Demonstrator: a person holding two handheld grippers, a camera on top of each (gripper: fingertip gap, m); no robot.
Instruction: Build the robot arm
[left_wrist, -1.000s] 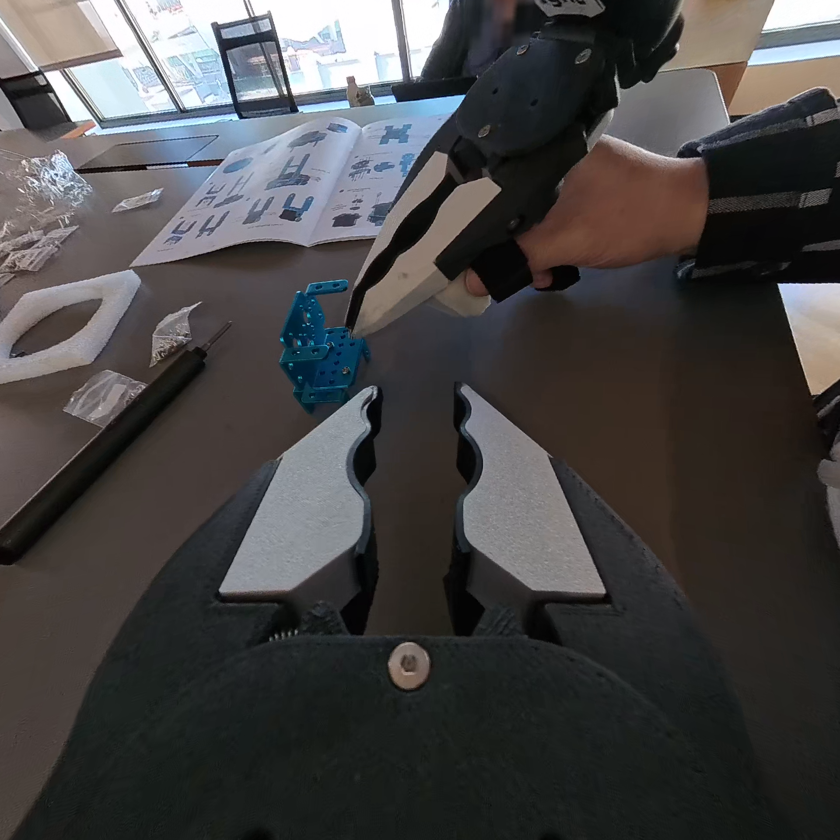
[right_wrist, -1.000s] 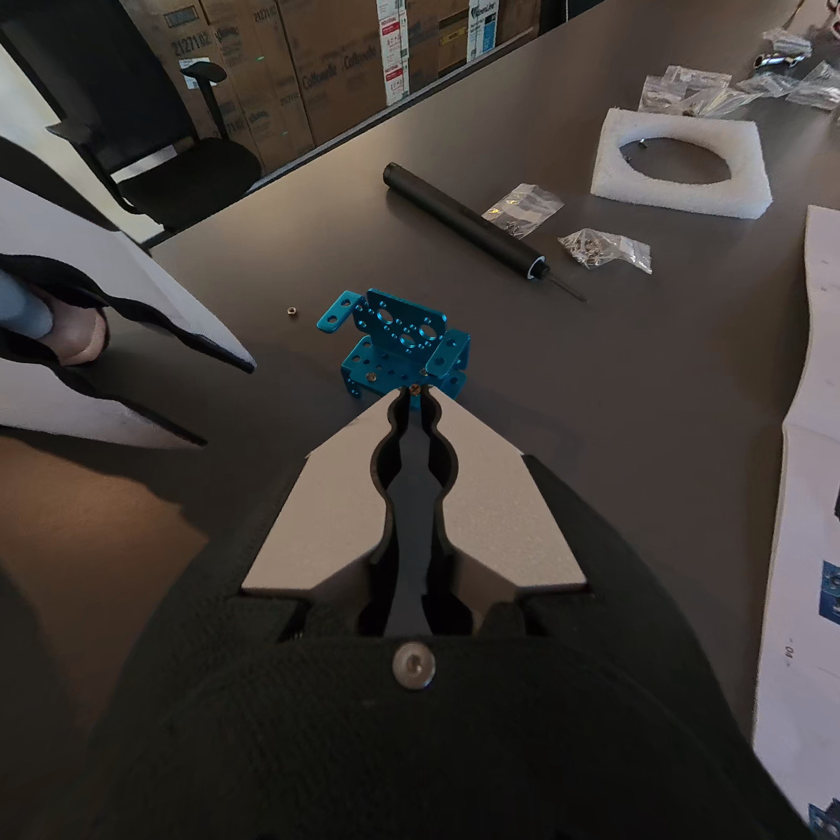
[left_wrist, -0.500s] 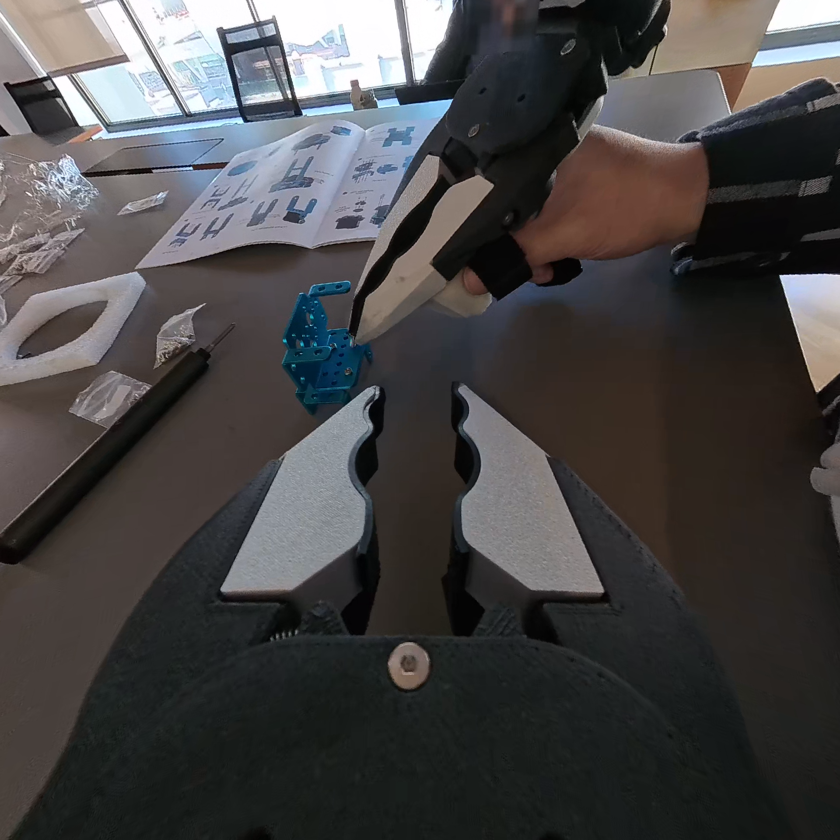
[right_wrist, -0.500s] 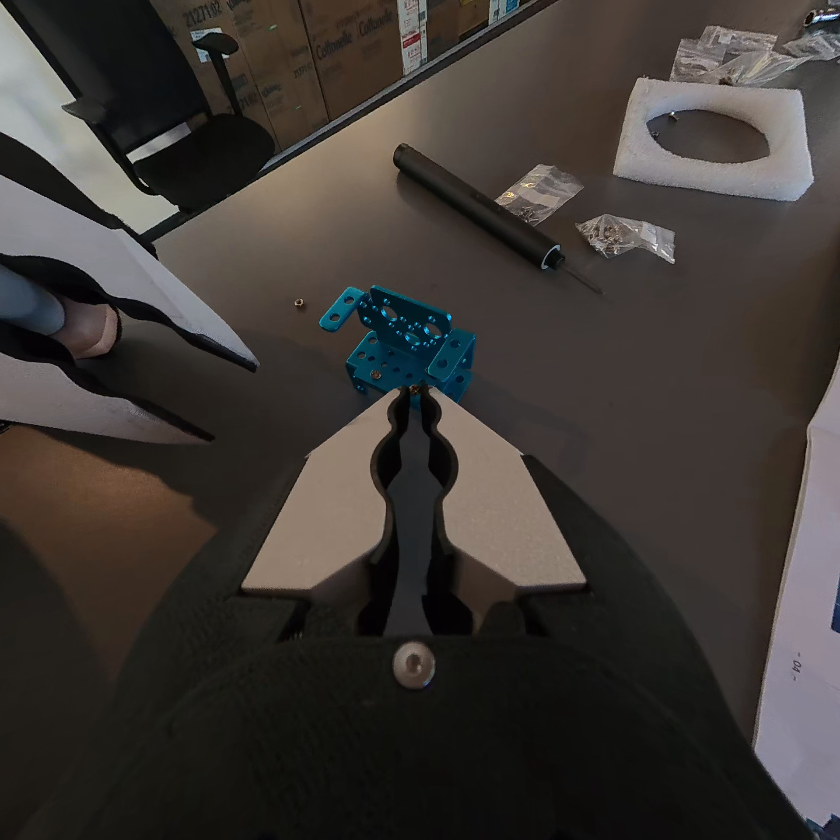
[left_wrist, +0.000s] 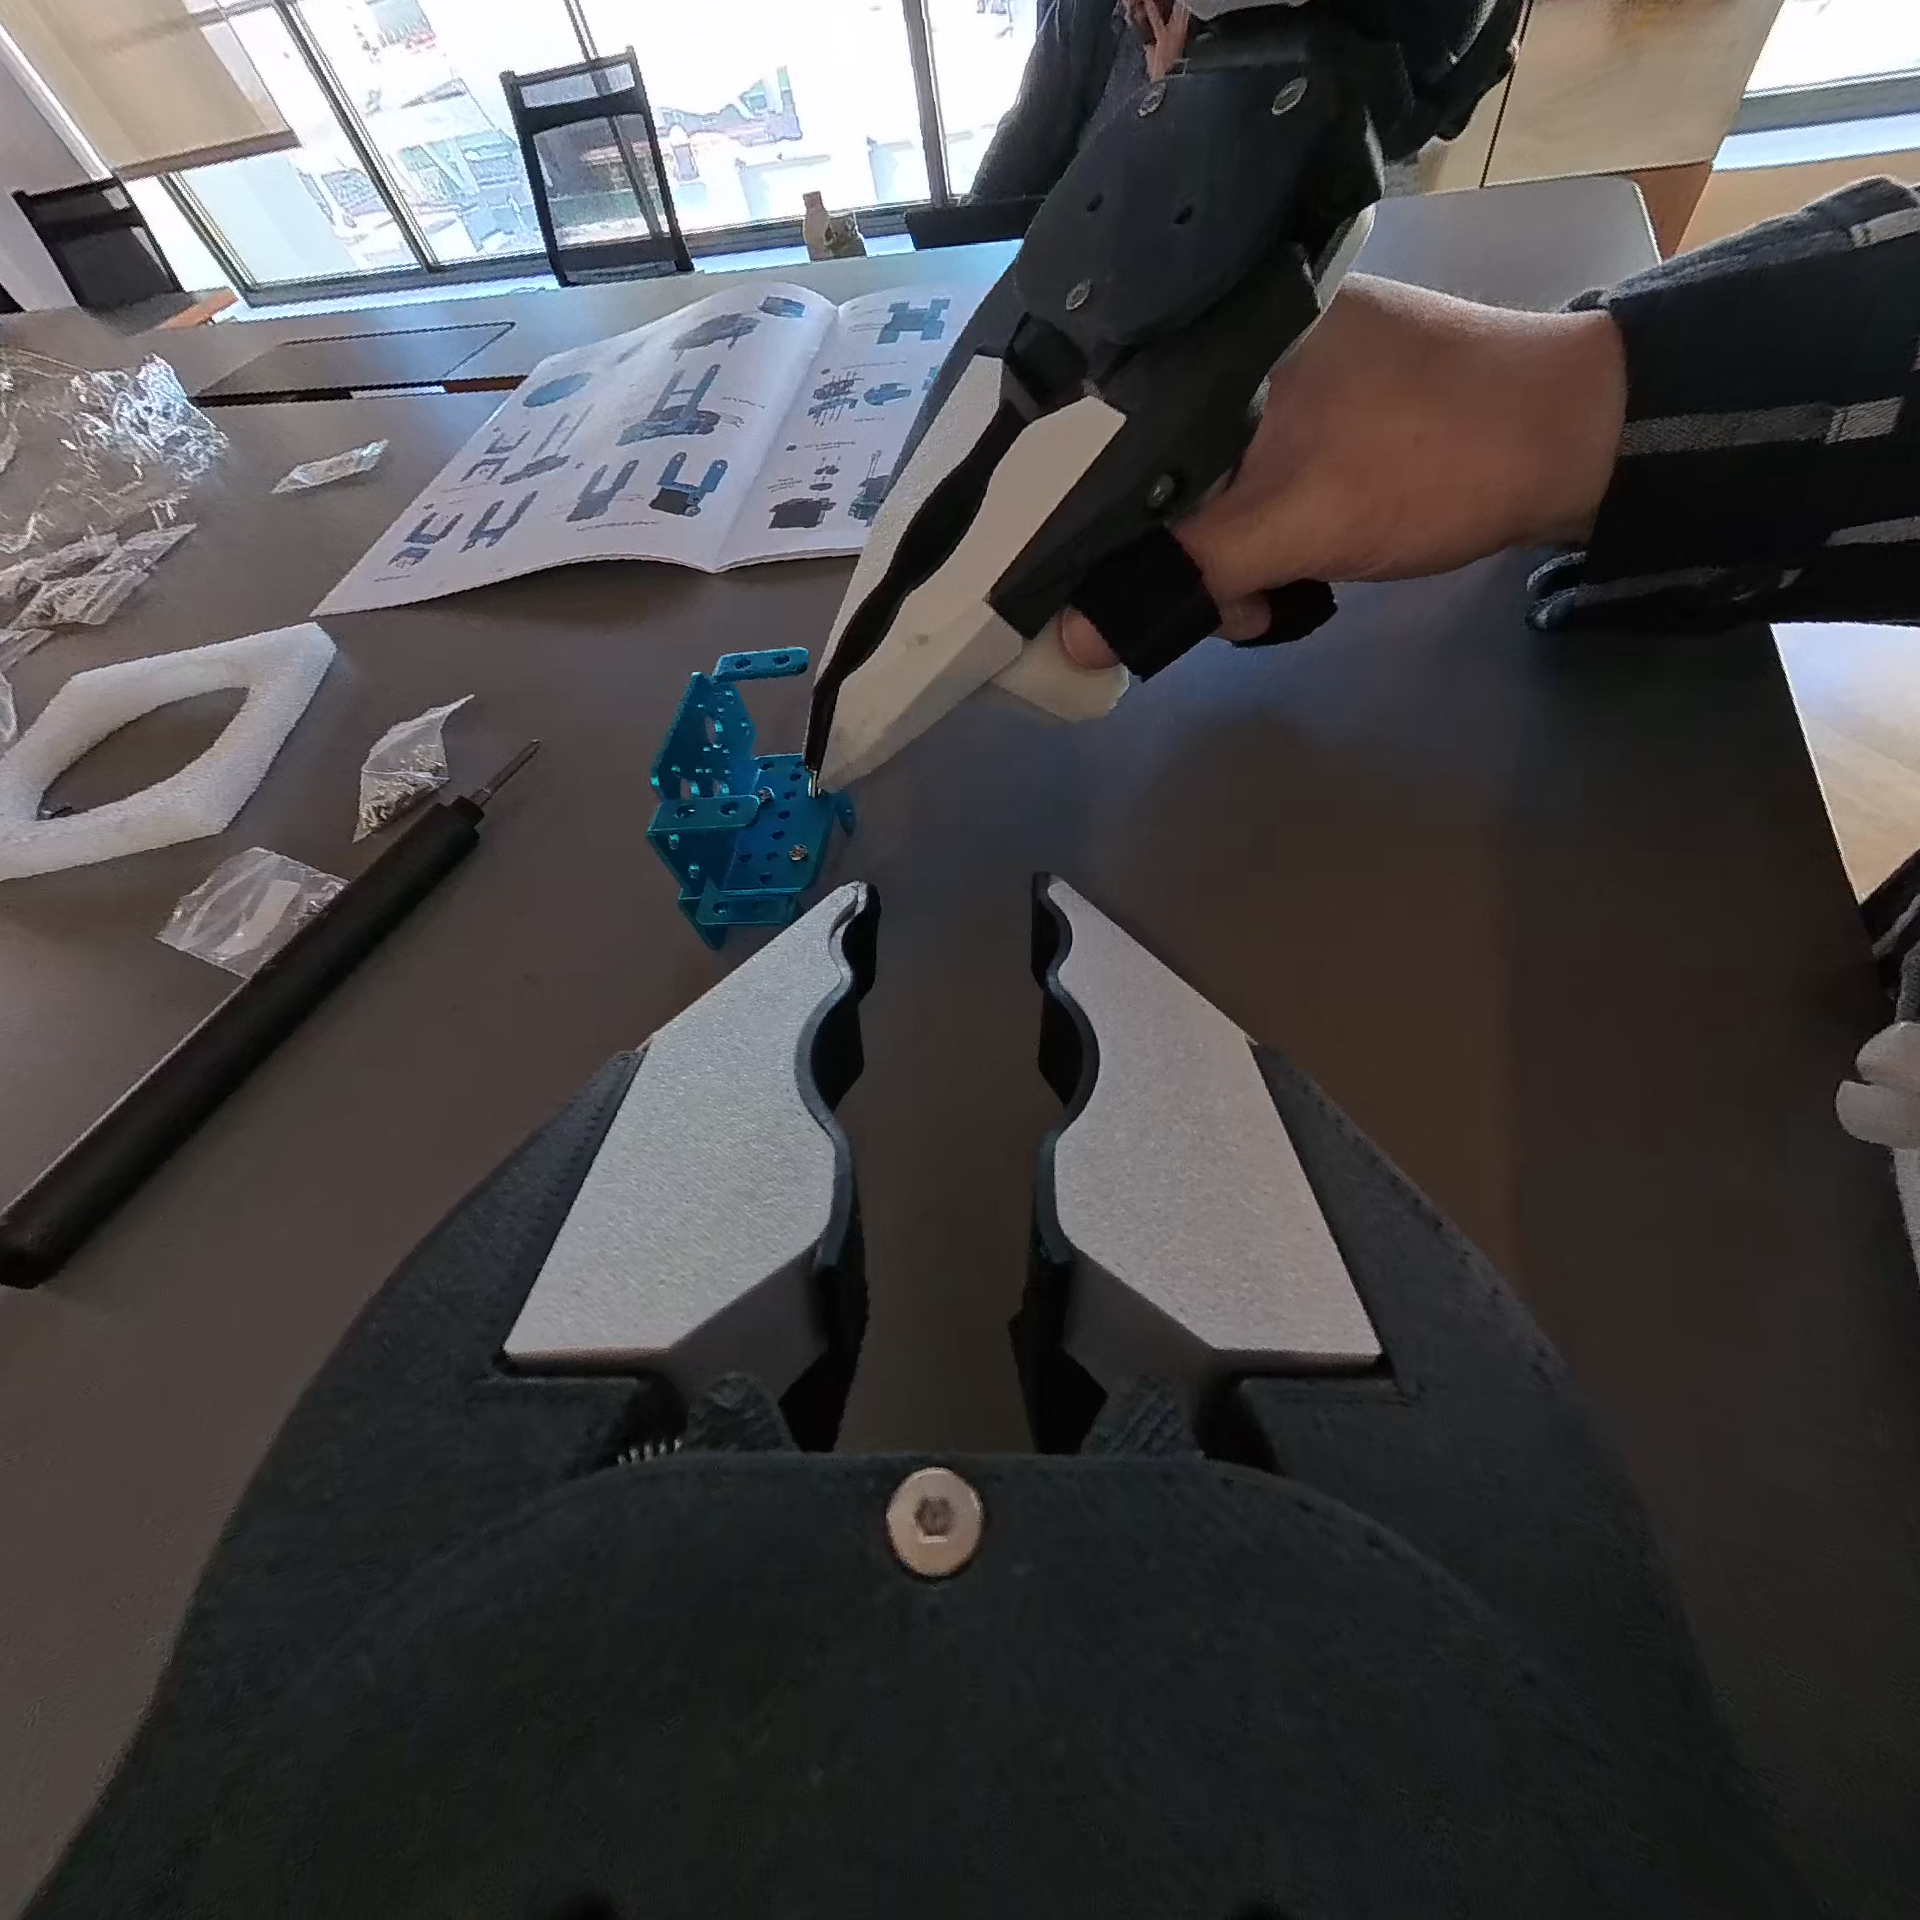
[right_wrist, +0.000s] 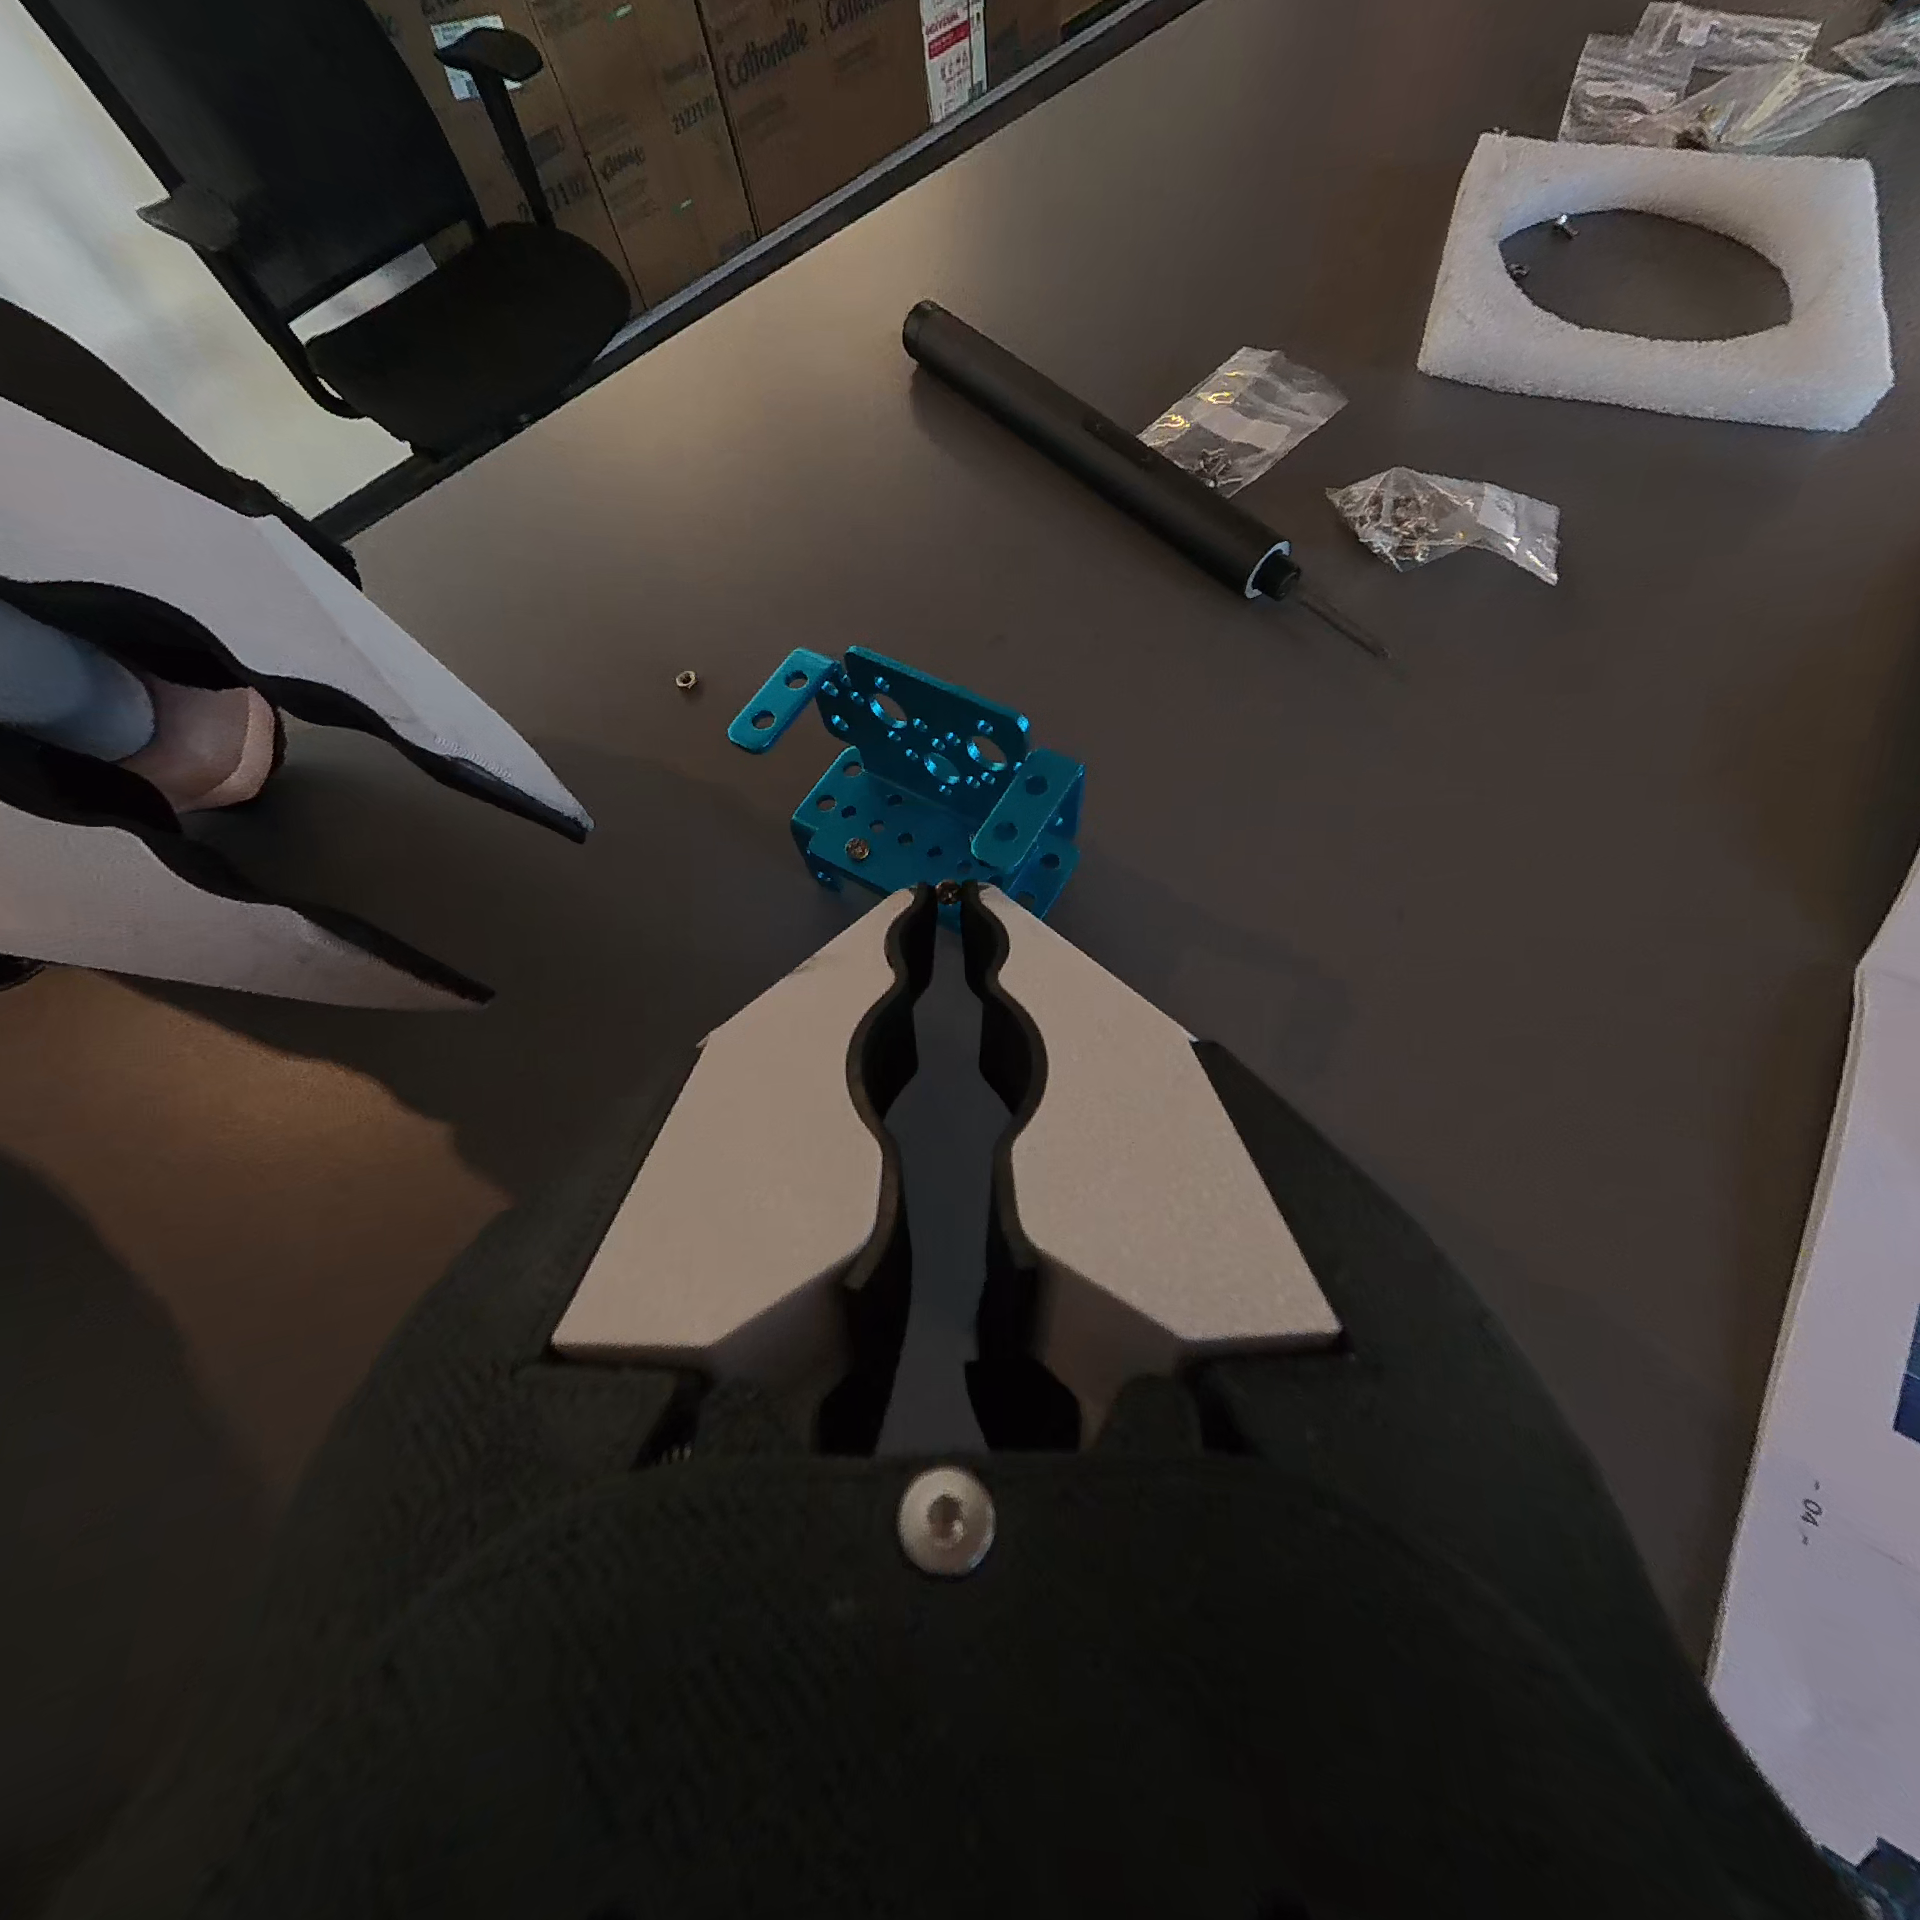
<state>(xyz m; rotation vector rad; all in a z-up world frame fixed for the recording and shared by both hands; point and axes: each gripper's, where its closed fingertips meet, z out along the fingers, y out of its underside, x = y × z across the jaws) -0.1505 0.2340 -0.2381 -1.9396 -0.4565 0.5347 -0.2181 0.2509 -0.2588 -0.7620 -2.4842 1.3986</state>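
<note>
Resting on a dark brown table (left_wrist: 1299, 935) is a blue metal bracket assembly (left_wrist: 727, 805), perforated plates bolted together, one plate upright with large round holes and a small tab bent off its top. The right gripper (right_wrist: 948, 894) has its jaws drawn nearly together on a tiny brass screw (right_wrist: 948, 889) at the tips, which sit right at the near edge of the bracket's flat plate. The left gripper (left_wrist: 948, 909) hangs just beside the bracket with its jaws apart and nothing between them. A small brass nut (right_wrist: 685, 681) lies loose on the table near the bracket.

Farther out lie a black electric screwdriver (right_wrist: 1101, 452), two clear bags of small hardware (right_wrist: 1449, 516) beside it, and a white foam frame (right_wrist: 1662, 281) with a round cut-out holding a couple of loose screws. An open instruction booklet (left_wrist: 665, 447) lies beyond the bracket. Windows (left_wrist: 436, 135) and a black chair (left_wrist: 603, 166) back the room on one side; cardboard boxes (right_wrist: 727, 94) and an office chair (right_wrist: 436, 301) line the other.
</note>
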